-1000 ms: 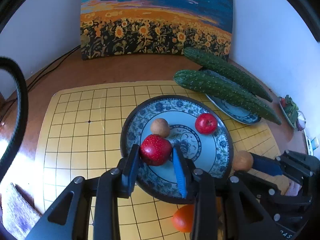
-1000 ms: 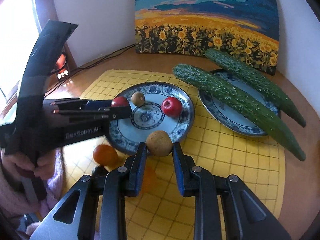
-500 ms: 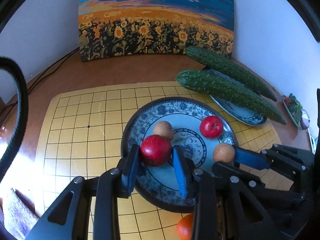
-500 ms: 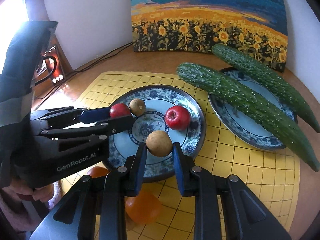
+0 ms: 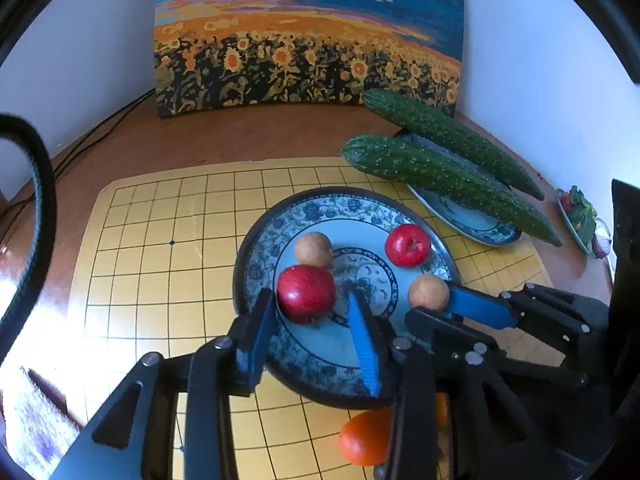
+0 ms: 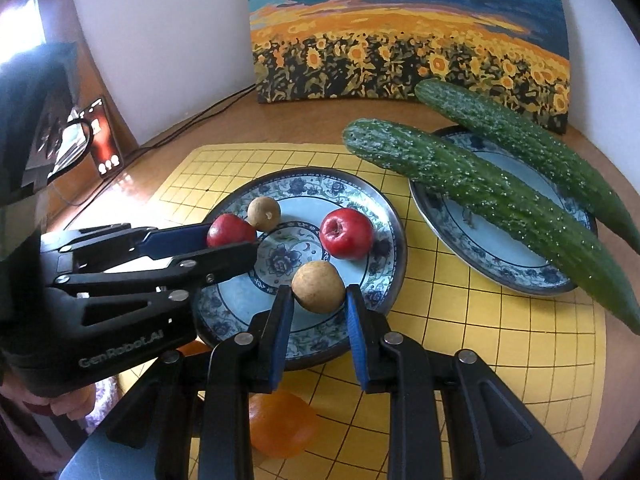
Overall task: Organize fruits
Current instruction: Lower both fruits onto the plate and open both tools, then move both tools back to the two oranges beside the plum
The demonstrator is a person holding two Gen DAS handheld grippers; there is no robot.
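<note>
A blue patterned plate [image 5: 320, 208] [image 6: 384, 208] holds a tan round fruit [image 5: 313, 249] [image 6: 263, 213] and a red apple [image 5: 407, 245] [image 6: 346, 233]. My left gripper [image 5: 314, 312] [image 6: 234, 236] is open, with a second red apple [image 5: 306, 294] [image 6: 230, 230] resting on the plate between its fingers. My right gripper [image 6: 318, 306] [image 5: 430, 300] stands over the plate's near side, its jaws slightly apart around another tan fruit [image 6: 318, 286] [image 5: 428, 292]. An orange fruit [image 5: 366, 436] [image 6: 280, 424] lies on the yellow grid mat [image 5: 160, 240] [image 6: 480, 340] in front of the plate.
A second patterned plate [image 6: 480, 248] [image 5: 464, 220] at the right carries two long cucumbers [image 6: 480, 192] [image 5: 440, 176]. A sunflower painting [image 5: 308, 40] [image 6: 408, 32] leans on the back wall. Cables [image 5: 100, 128] run along the left table edge.
My right gripper carried the tan fruit from beside the plate to over its near side and loosened its jaws. My left gripper opened wider around the apple.
</note>
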